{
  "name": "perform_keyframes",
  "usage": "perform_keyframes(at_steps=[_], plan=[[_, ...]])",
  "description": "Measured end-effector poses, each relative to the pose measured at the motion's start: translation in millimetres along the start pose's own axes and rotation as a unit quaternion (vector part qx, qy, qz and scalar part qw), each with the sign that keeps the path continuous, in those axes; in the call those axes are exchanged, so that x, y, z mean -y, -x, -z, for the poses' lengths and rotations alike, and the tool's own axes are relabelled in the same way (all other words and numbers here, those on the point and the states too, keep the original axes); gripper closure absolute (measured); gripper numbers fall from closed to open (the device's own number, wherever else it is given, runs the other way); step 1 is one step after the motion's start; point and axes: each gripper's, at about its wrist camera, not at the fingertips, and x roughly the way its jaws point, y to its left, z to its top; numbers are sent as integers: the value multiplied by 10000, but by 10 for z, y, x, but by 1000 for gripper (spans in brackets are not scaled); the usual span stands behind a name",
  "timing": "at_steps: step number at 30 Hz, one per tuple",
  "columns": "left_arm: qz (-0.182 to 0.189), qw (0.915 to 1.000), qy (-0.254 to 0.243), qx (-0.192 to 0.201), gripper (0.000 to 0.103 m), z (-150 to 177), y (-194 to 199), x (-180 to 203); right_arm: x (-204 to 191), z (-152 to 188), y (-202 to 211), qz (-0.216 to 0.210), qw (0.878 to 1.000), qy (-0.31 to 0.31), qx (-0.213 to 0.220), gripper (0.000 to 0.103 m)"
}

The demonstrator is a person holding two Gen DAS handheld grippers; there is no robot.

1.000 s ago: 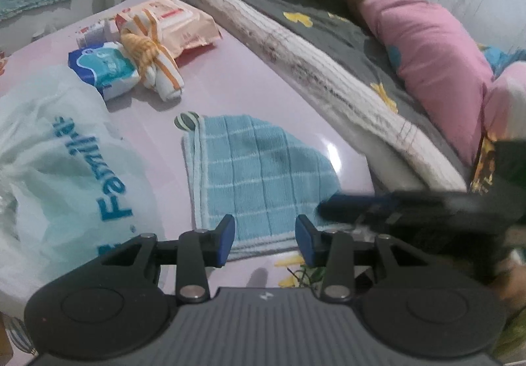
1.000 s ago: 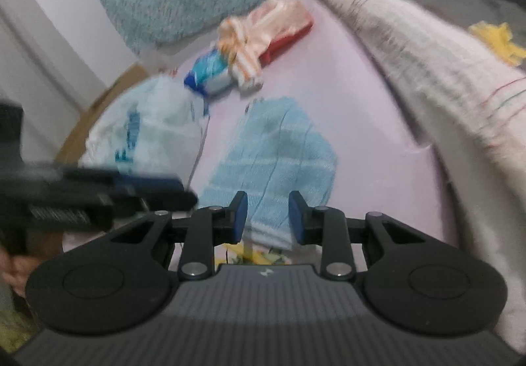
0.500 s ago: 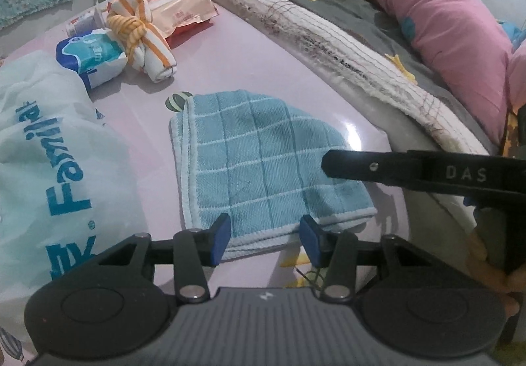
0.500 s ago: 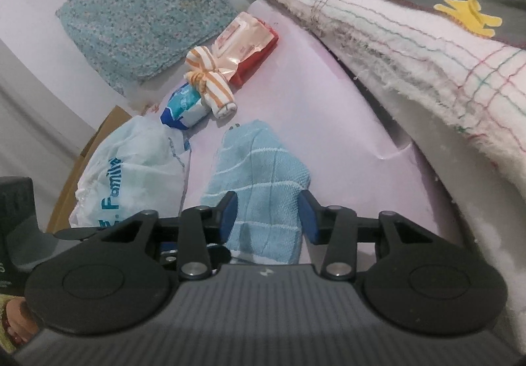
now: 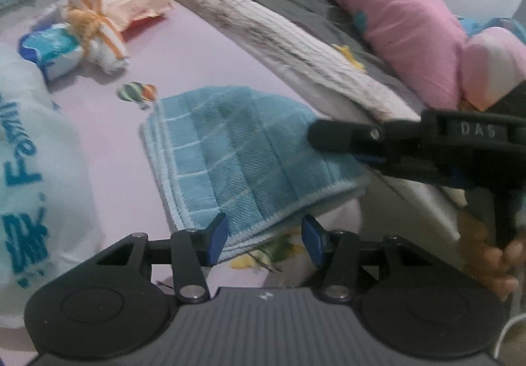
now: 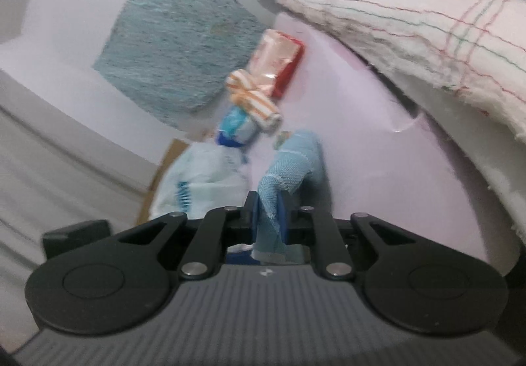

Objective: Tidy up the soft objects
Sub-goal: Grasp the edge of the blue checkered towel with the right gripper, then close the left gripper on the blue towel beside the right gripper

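1. The right gripper (image 6: 268, 218) pinches a fold of the blue cloth (image 6: 289, 162); its pads are pressed onto the fabric, which bunches up between them.
2. In the left view the right gripper (image 5: 361, 139) reaches in from 3 o'clock over the right edge of the cloth (image 5: 236, 162).
3. The left gripper (image 5: 264, 234) has its fingers spread, holding nothing, just at the near hem of the cloth.
4. The cloth lies folded on the pink sheet (image 5: 203, 47), its right side lifted.
5. At 9 o'clock sits a white bag (image 5: 36, 169).
6. At 11 o'clock lie a striped bundle (image 5: 98, 34), a blue pack (image 5: 52, 47) touching it and an orange pack (image 5: 131, 1) behind.
7. At 2 o'clock a pink pillow (image 5: 401, 34) rests on a grey blanket (image 5: 296, 1).
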Motion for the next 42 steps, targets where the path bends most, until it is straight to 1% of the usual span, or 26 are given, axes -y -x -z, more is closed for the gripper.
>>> perform_keyframes(at_steps=[4, 8, 11, 14, 17, 18, 20, 23, 26, 29, 31, 33, 34, 35, 36, 37, 39, 40, 41, 42], plan=[[259, 9996, 105, 17, 53, 57, 22, -21, -107, -42, -119, -170, 9995, 143, -214, 92], [474, 9985, 255, 1, 52, 83, 55, -94, -214, -94, -424, -287, 9964, 341, -723, 92], [538, 9981, 295, 26, 51, 120, 96, -129, -263, -104, -670, -217, 9922, 463, -1139, 92], [525, 9983, 271, 17, 51, 154, 143, -149, -270, -93, -875, -65, 9868, 557, -1520, 91], [522, 9983, 269, -36, 50, 192, 221, -176, -217, -79, -1014, 144, 9826, 561, -1767, 91], [504, 9983, 275, -42, 49, 203, 253, -187, -192, -71, -1050, 126, 9822, 514, -1801, 91], [388, 9989, 272, 29, 49, 228, 336, -199, -166, -59, -1045, 86, 9825, 460, -1804, 92], [192, 9992, 242, 244, 49, 230, 462, -193, -150, -31, -988, 99, 9830, 426, -1783, 92], [28, 9989, 270, 392, 45, 190, 509, -207, -110, -7, -944, 56, 9834, 321, -1785, 92], [-240, 9988, 310, 284, 45, 138, 411, -208, -66, -3, -908, -7, 9839, 187, -1780, 91], [-402, 9984, 337, 228, 48, 117, 309, -227, -39, -6, -889, -61, 9845, 72, -1753, 91], [-478, 9978, 428, 145, 51, 106, 225, -266, -8, -10, -869, -119, 9847, -41, -1738, 90], [-494, 9975, 501, 113, 54, 104, 198, -285, 1, -12, -853, -150, 9848, -96, -1725, 88], [-489, 9972, 564, 79, 58, 107, 177, -305, 2, -15, -830, -188, 9851, -130, -1704, 84], [-457, 9970, 613, 81, 59, 108, 162, -324, -3, -26, -798, -202, 9854, -124, -1683, 81], [-462, 9970, 619, 95, 59, 106, 165, -327, -22, -41, -757, -209, 9862, -72, -1640, 76], [-499, 9969, 595, 80, 60, 107, 170, -314, -81, -88, -663, -159, 9885, 92, -1503, 66], [-507, 9968, 607, 65, 60, 110, 167, -315, -112, -125, -613, -90, 9899, 199, -1403, 56], [-510, 9967, 631, 50, 60, 109, 163, -320, -149, -170, -556, 4, 9915, 327, -1257, 52], [-513, 9966, 650, 41, 60, 109, 163, -317, -173, -218, -510, 63, 9928, 403, -1130, 52]])
